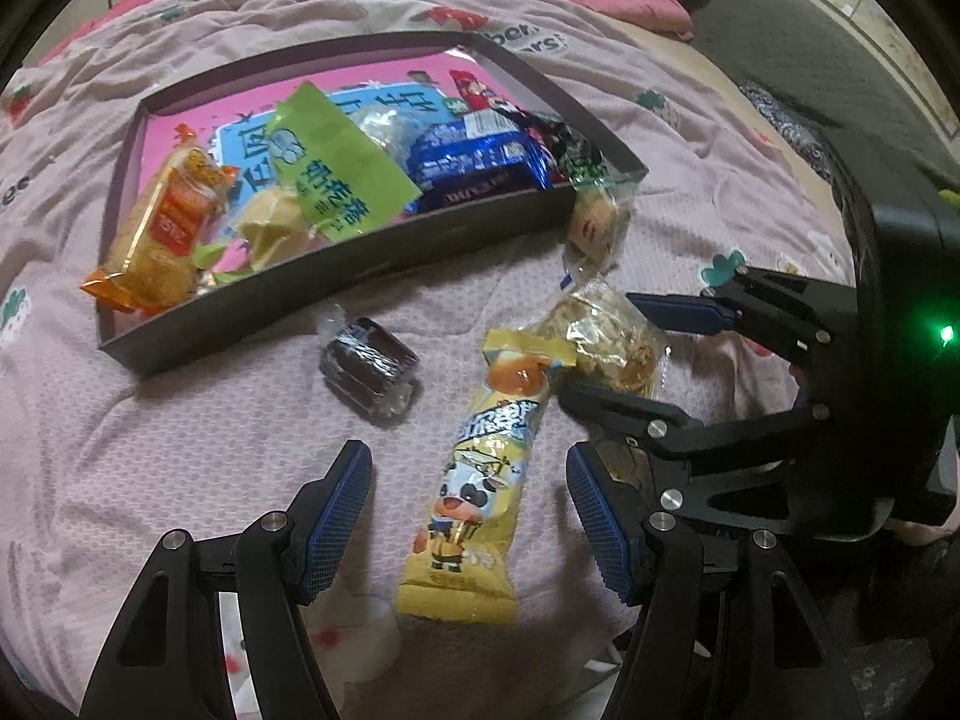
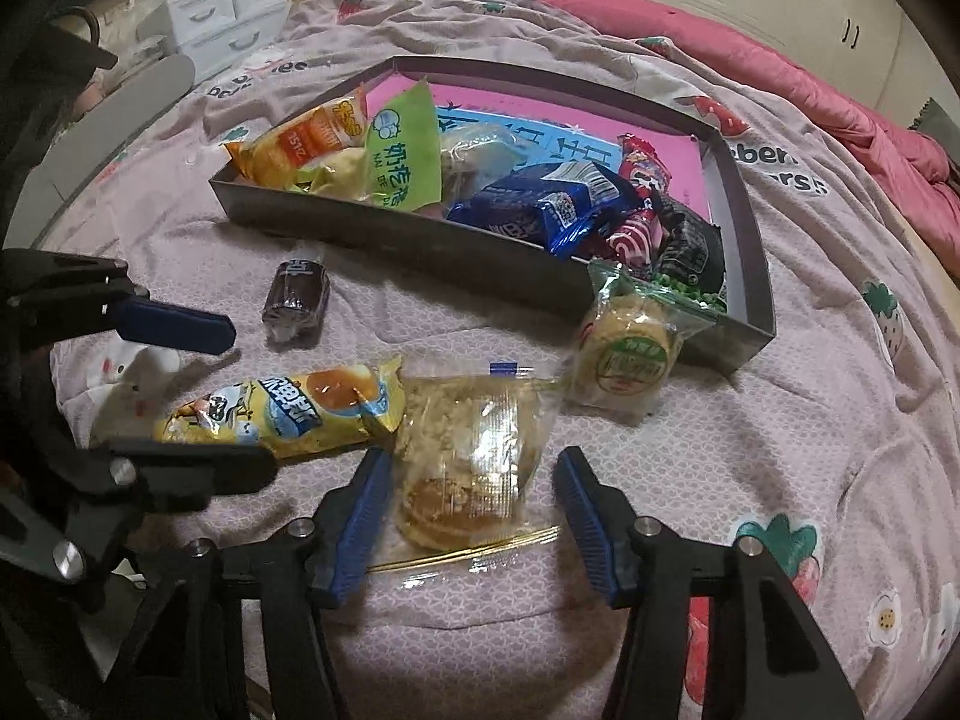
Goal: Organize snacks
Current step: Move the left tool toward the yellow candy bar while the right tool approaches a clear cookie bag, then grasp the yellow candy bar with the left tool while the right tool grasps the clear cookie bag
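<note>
Both grippers straddle snacks on the pink bed quilt, fingers apart: left gripper over the long yellow cartoon-cow packet, right gripper over the clear-wrapped crumbly pastry; centre, pinch mid-body, then lift into the dark shallow cardboard tray.

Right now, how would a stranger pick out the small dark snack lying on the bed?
Find the dark tray on the pink bedspread. Just outside its near wall lies the chocolate roll in clear wrap. It alone there is dark brown; the nearby packets are yellow or pale.
</note>
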{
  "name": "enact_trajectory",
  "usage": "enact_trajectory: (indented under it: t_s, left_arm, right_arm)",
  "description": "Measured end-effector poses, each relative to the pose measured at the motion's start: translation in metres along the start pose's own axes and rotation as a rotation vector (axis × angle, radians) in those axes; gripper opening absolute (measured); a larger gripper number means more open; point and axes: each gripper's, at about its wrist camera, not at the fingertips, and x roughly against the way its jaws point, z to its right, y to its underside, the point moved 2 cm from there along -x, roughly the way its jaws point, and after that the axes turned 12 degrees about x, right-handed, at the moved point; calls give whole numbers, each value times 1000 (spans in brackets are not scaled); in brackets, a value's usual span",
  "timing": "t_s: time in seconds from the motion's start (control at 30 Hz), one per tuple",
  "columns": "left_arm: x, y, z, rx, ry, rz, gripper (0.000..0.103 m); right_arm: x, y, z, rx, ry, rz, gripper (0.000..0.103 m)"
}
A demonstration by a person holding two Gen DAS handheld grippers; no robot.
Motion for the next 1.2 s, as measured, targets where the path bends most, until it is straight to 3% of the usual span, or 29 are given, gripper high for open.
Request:
enact_trajectory:
  t_s: [0.23, 0.5, 0.77, 1.2]
  left_arm:
    - [-8, 4, 6, -15, 4, -8, 66]
    - [-14, 6, 15, -57, -7, -2, 19]
    - [0, 6, 17, -64, 30, 19, 17]
    - [35, -6, 15, -30, 70, 133, 17]
  right_arm:
    - [2, -1, 4, -18, -26, 14, 47]
    - [8, -1, 9, -47, -51, 38, 46]
    - [18, -2, 13, -74, -91, 93, 46]
    - [40, -12, 20, -95, -88, 216, 46]
